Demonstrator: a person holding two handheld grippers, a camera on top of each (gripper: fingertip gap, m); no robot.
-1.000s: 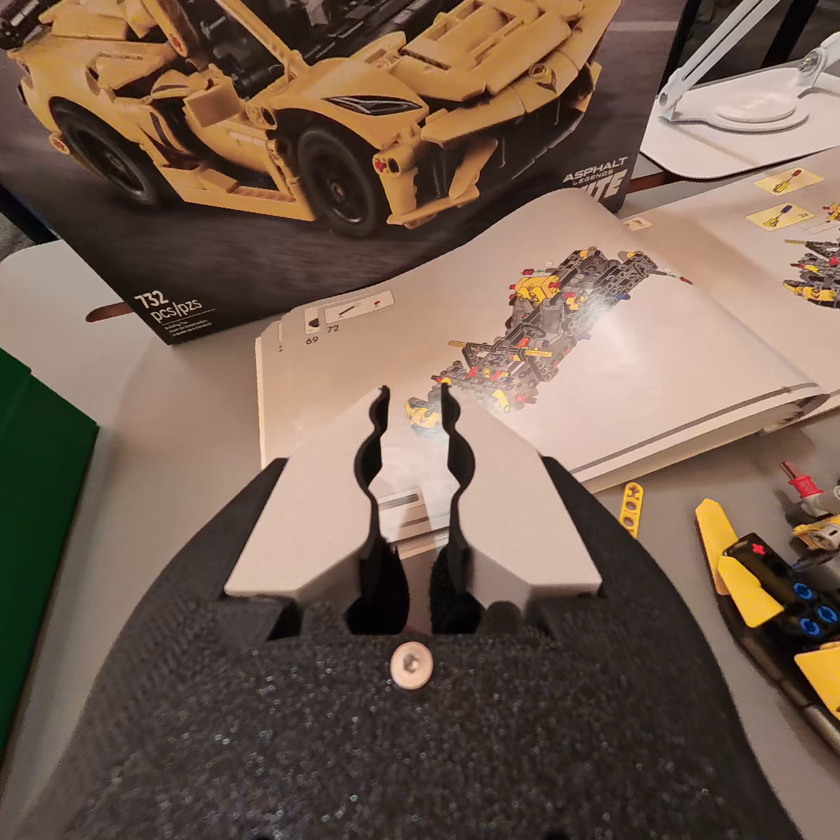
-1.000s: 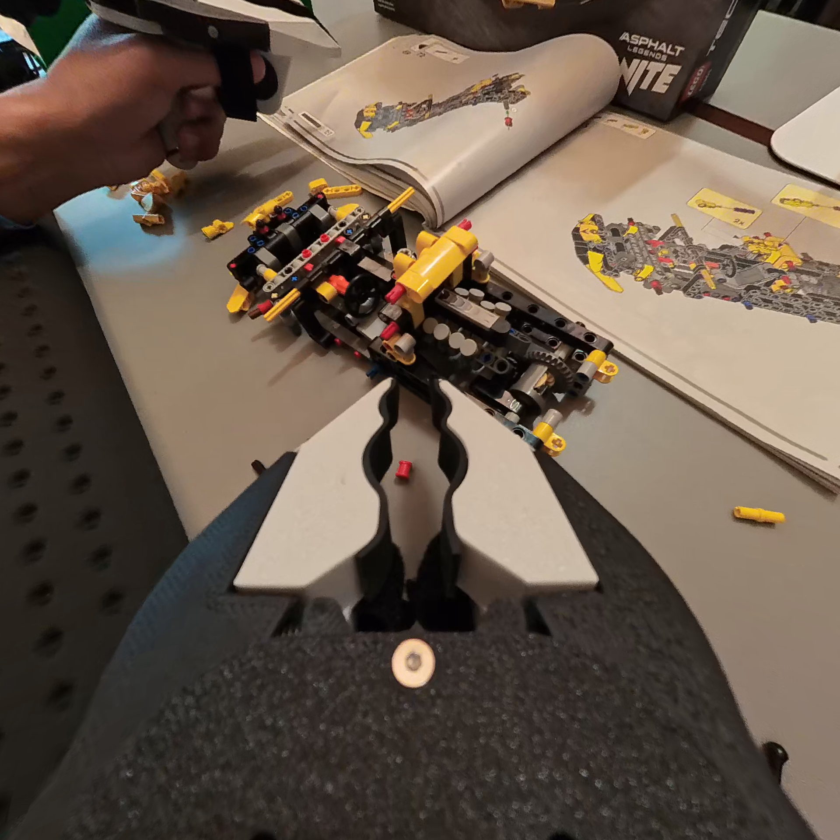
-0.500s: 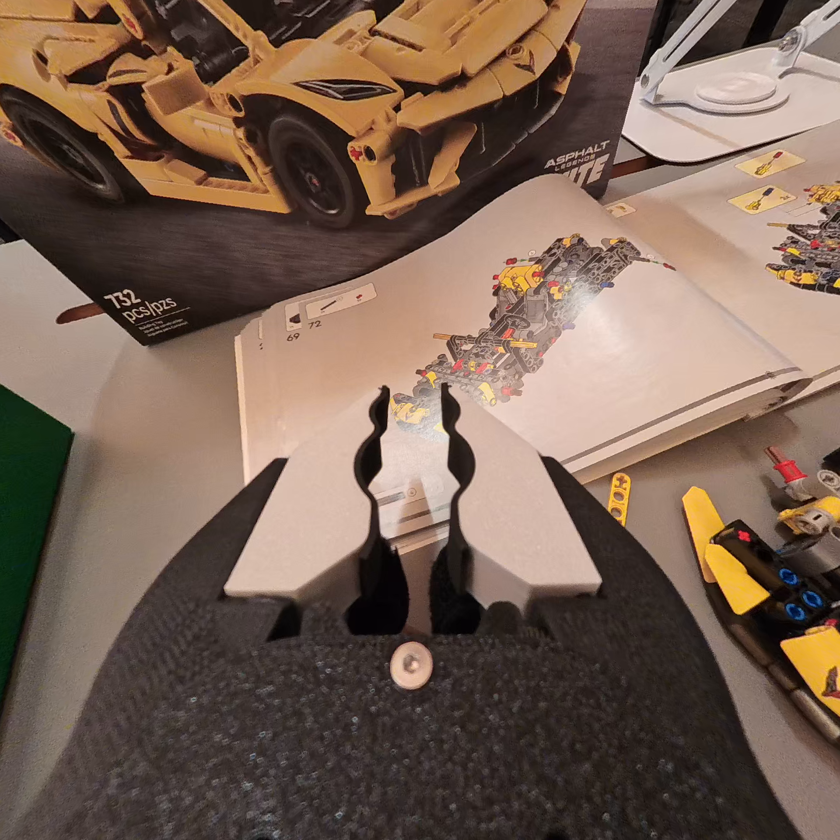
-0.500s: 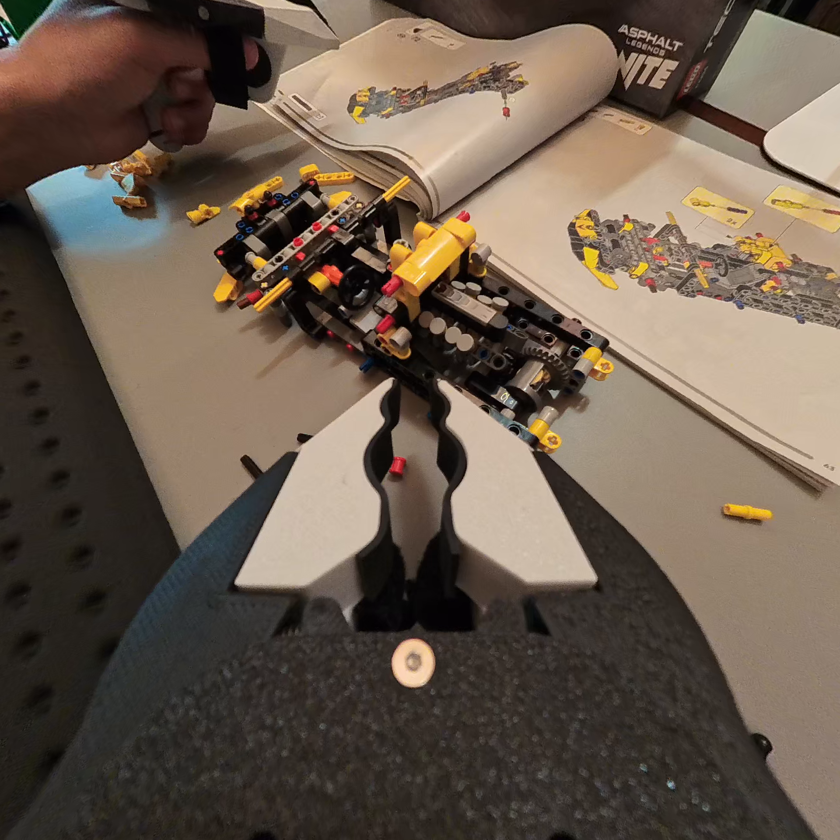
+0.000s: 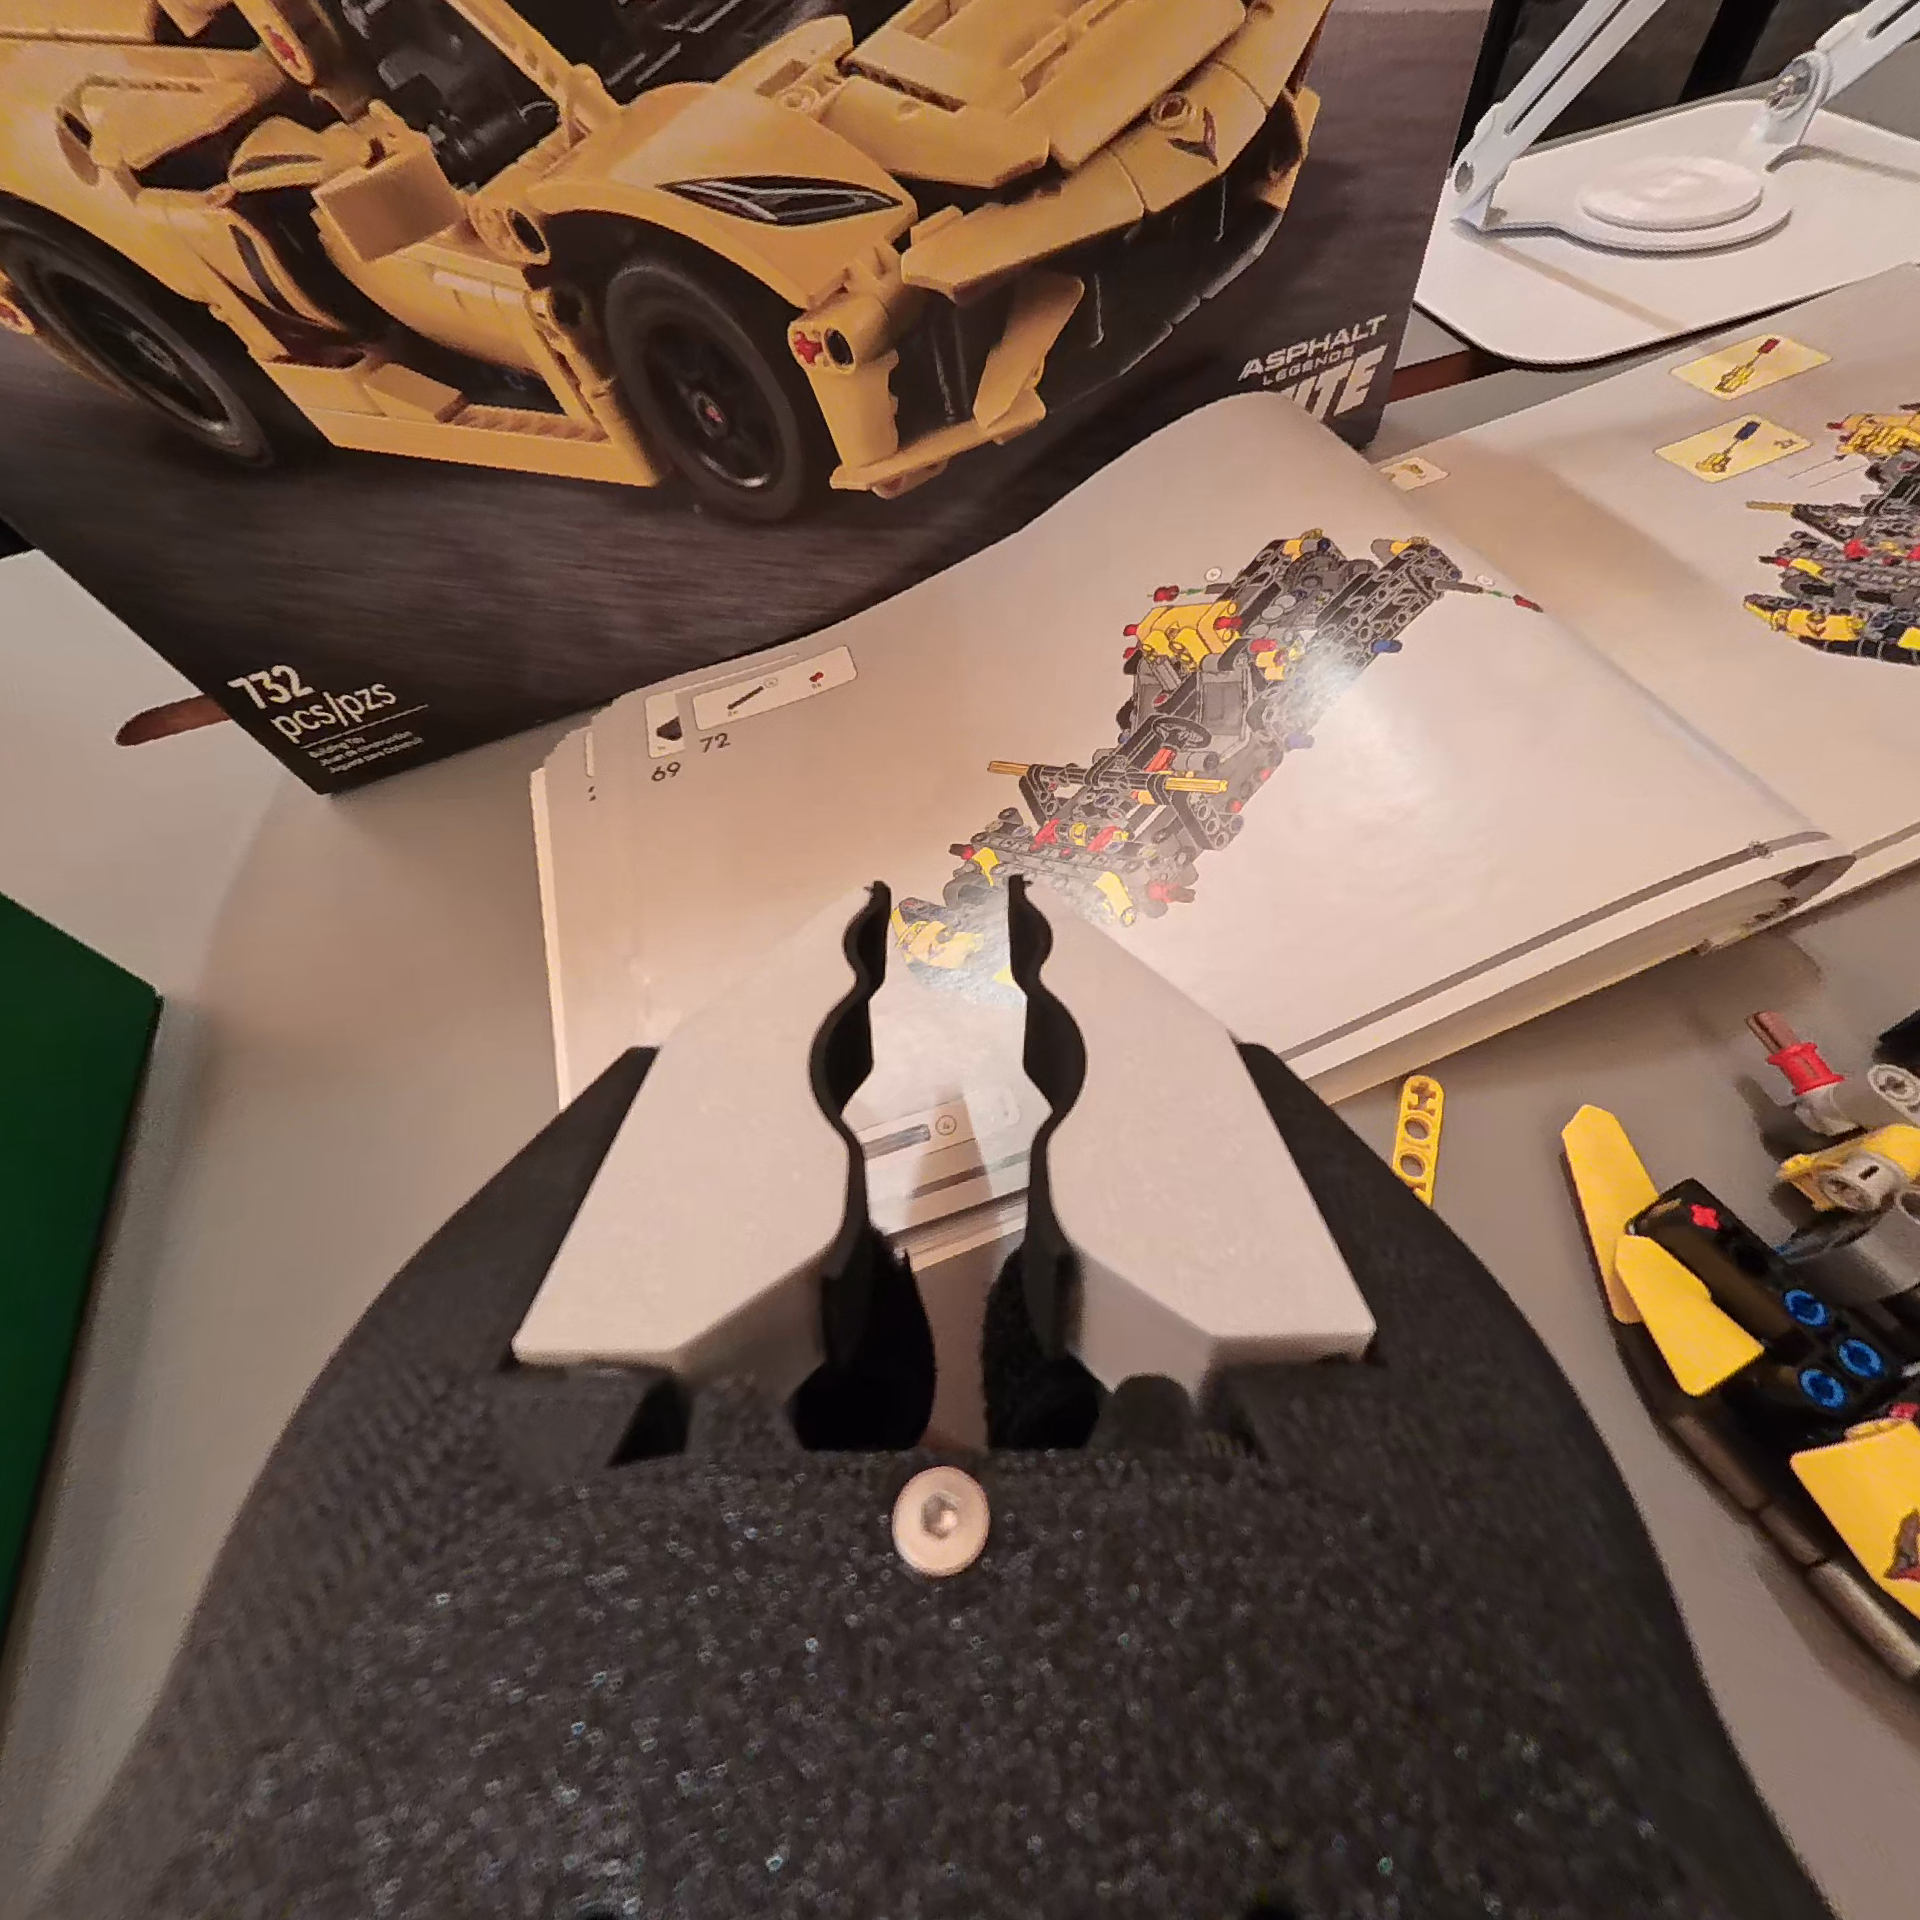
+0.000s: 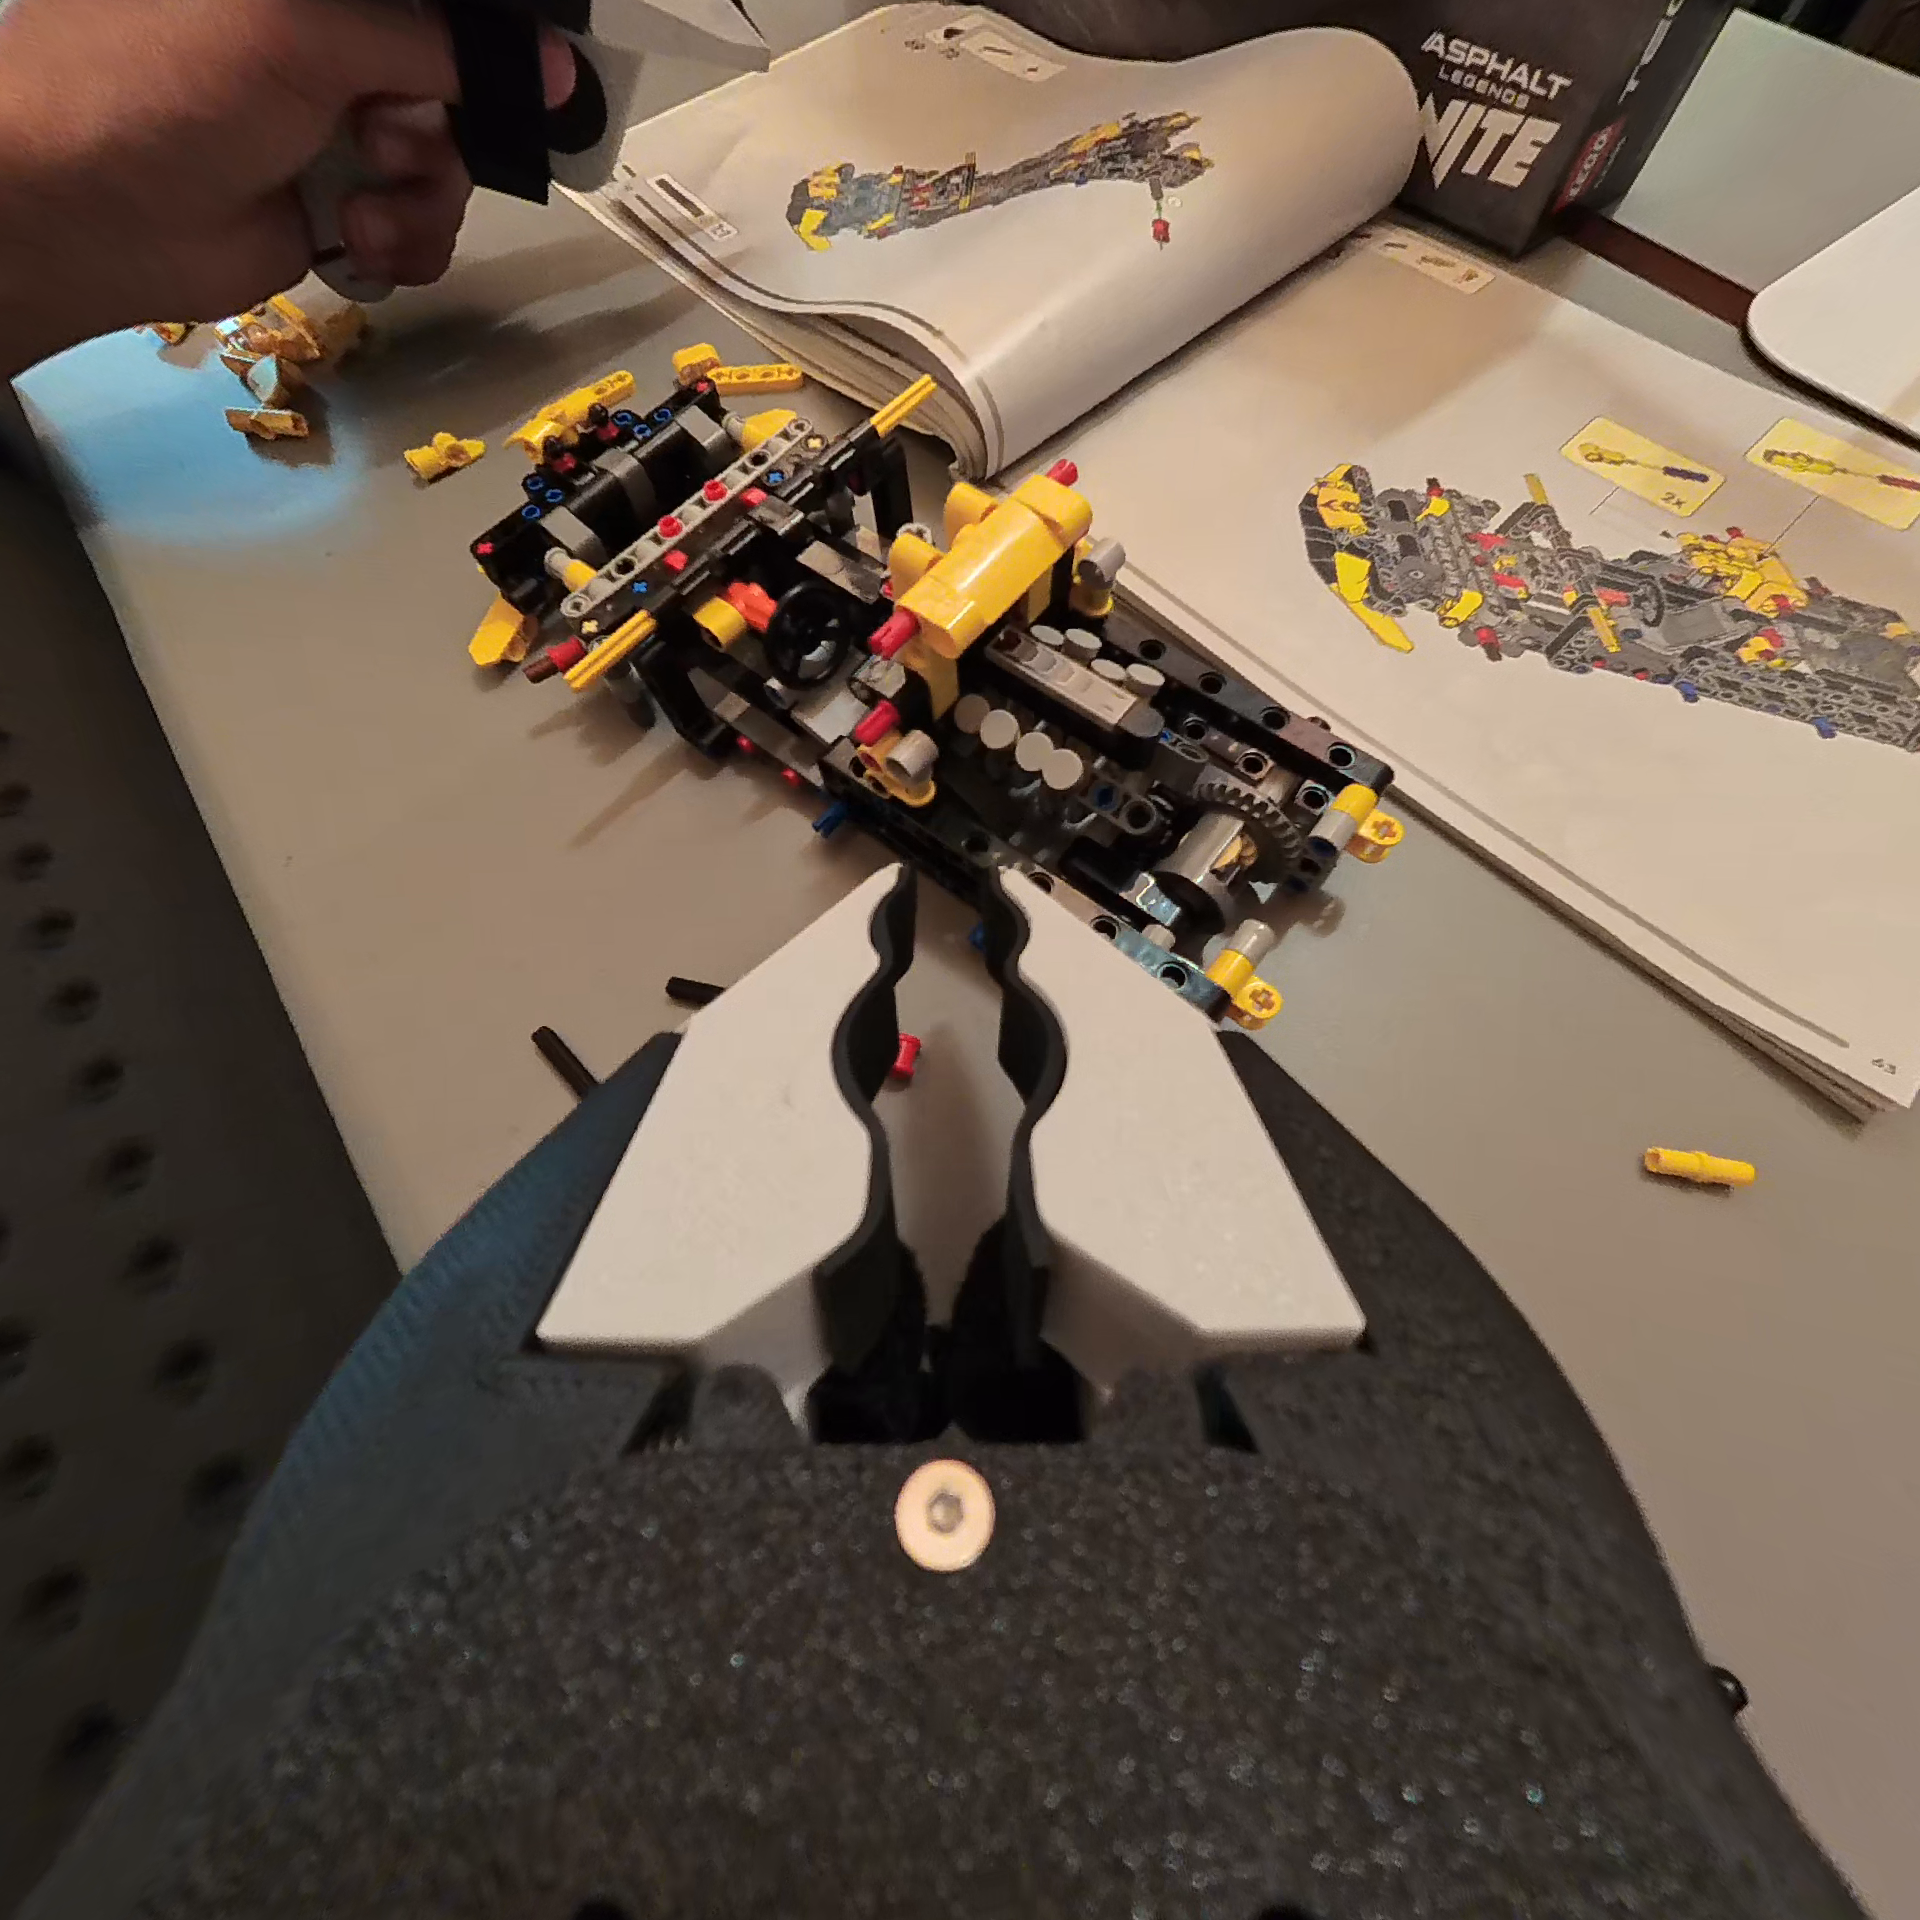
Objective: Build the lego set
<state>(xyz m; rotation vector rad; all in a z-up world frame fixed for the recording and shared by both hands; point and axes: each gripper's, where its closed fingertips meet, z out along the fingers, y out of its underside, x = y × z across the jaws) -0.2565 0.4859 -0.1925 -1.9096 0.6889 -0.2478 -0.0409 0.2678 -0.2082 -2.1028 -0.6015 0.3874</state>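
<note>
- The right gripper (image 6: 951,899) hangs low over the grey table (image 6: 416,831) in the right wrist view, jaws apart and empty.
- A small red pin (image 6: 906,1055) lies on the table between its fingers, close against the left finger's (image 6: 758,1122) dark inner pad; whether it touches the pad cannot be told.
- The half-built car chassis (image 6: 935,686) lies just past the fingertips, filling the frame's centre. Its long axis runs from upper left to lower right, so the gripper meets it side-on, nearest the geared end (image 6: 1247,842).
- The left gripper (image 5: 945,899) is likewise open with nothing held, and hovers over the curled page of the open instruction booklet (image 5: 1351,831), below the set's box (image 5: 623,312).
- From the left wrist view the chassis shows only at the right edge of the frame (image 5: 1766,1330), so the right gripper is plainly the nearer to both pin and model.
- A judgement: the next move probably calls for closing on the red pin; it sits off-centre in the gap, so a slight shift left looks wise.
- A loose yellow pin (image 6: 1699,1166) lies well apart at right.
</note>
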